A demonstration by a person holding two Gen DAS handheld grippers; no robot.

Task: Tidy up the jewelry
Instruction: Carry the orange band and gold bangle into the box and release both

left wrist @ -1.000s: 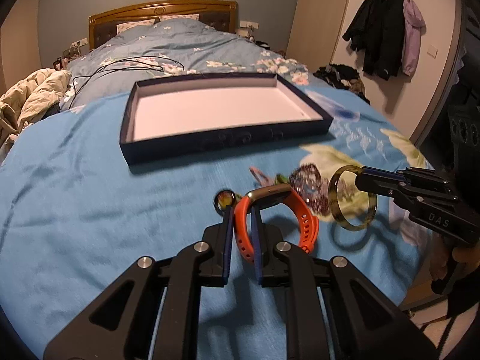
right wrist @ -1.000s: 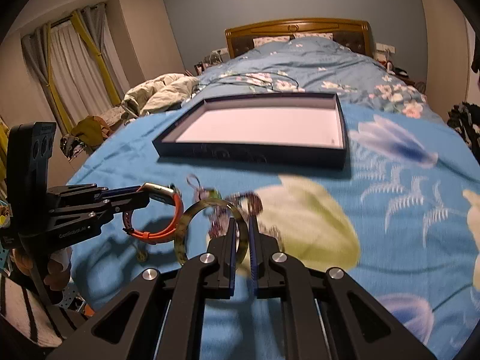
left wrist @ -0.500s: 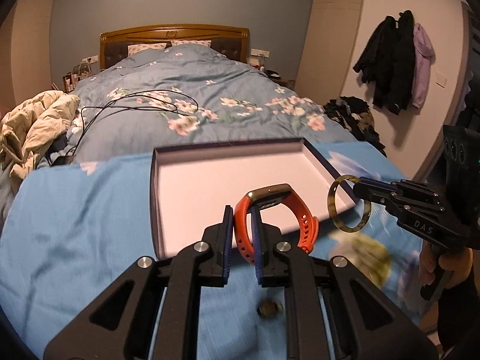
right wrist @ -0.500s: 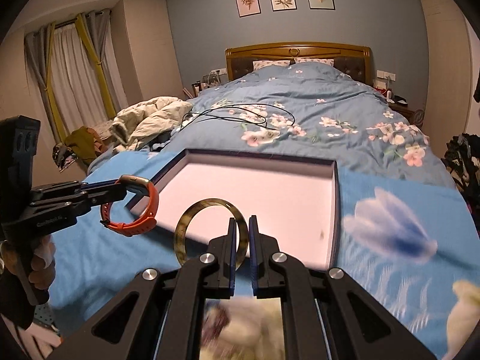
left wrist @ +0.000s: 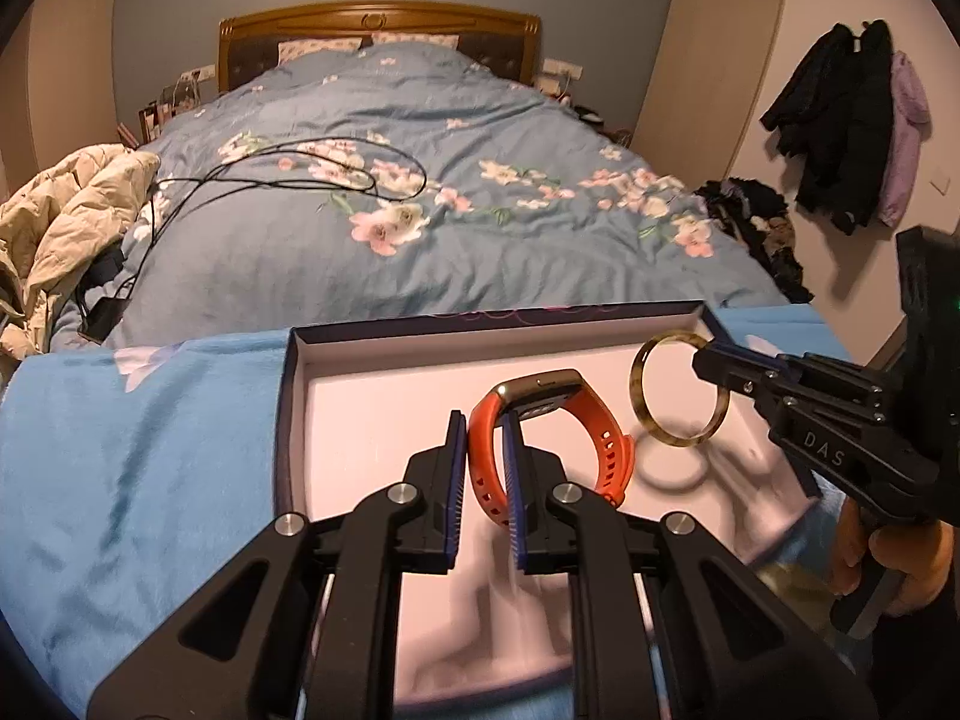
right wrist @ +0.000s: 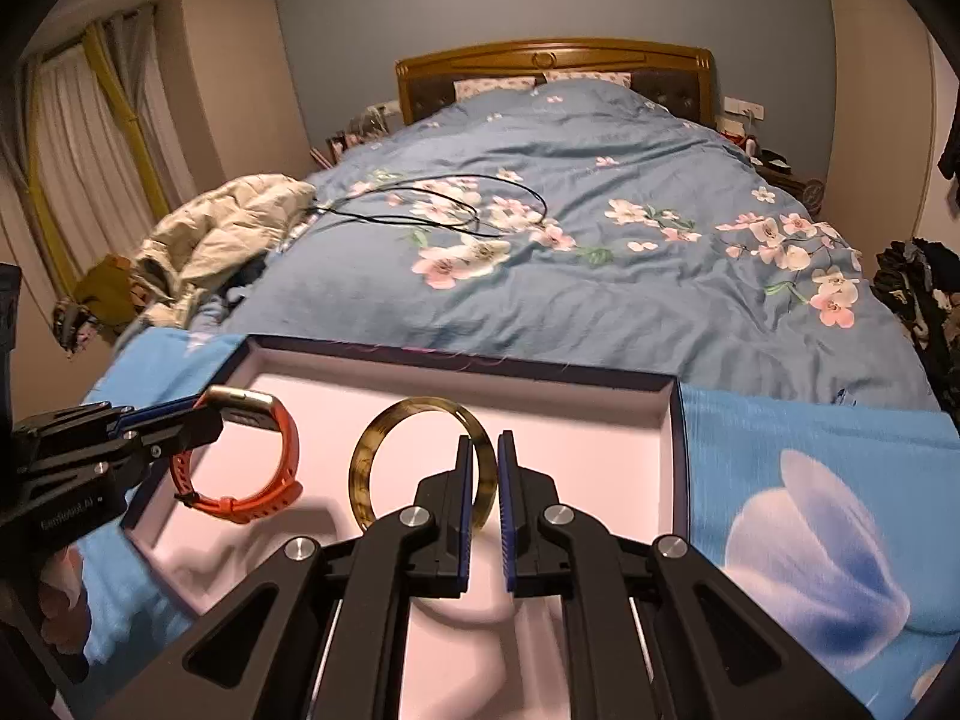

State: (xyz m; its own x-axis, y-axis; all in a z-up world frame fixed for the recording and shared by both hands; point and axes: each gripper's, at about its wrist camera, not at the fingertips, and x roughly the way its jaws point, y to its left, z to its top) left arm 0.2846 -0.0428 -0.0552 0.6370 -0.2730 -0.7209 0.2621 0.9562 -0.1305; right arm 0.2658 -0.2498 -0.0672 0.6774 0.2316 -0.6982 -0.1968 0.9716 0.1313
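Orange silicone-strap watch (left wrist: 543,432) clamped by its band in left gripper (left wrist: 485,462), held above the white floor of the shallow navy box (left wrist: 287,420). Right gripper (right wrist: 481,483) pinched on the olive tortoiseshell bangle (right wrist: 384,456), upright over the same box, right of the watch. Neither piece touching the floor.

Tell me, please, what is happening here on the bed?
A person is sorting jewelry with two handheld grippers. The left gripper holds an orange-strapped watch, the right gripper a mottled yellow-brown bangle. Both pieces hang over the white-lined, dark blue shallow box on the blue blanket, not yet set down.
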